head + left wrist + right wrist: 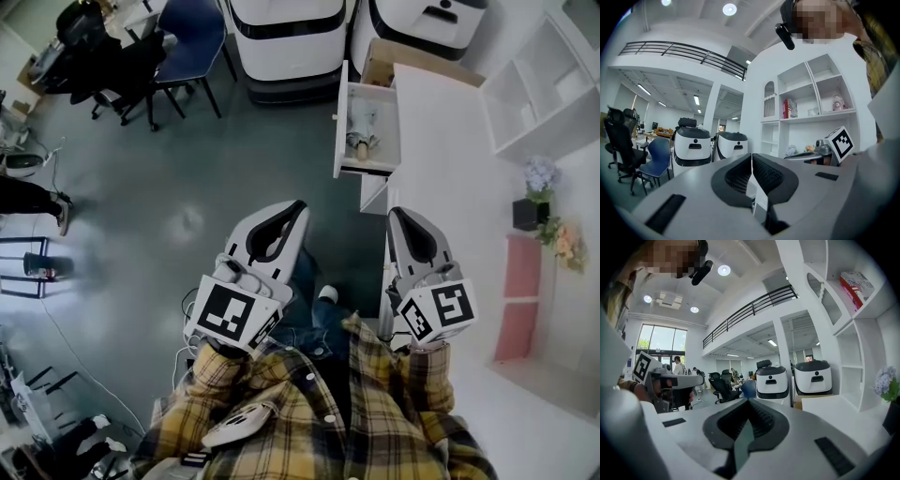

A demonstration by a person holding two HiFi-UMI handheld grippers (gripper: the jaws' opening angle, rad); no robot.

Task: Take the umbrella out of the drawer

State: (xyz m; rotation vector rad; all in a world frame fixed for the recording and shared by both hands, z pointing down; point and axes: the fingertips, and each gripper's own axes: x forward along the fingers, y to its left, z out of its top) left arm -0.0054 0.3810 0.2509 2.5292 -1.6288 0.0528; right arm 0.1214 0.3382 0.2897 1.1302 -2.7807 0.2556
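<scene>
**Open-plan office doubling as a robot lab**

I'm looking into a tall, open workspace that is part office and part robotics lab. Black office chairs (112,66) and a blue chair (192,42) cluster by desks on a grey floor (187,187). Two big white machines (286,37) with dark bands stand side by side. A railed mezzanine (679,49) runs below round ceiling lights (724,270), and tall windows (663,341) sit at the far end. Close by, a white counter (450,159) with a pulled-out drawer (388,117) and white shelving (553,84) look like home furniture.

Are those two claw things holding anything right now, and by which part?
Nothing is held: the left gripper and right gripper both have jaws shut and empty. The umbrella lies in the drawer.
</scene>
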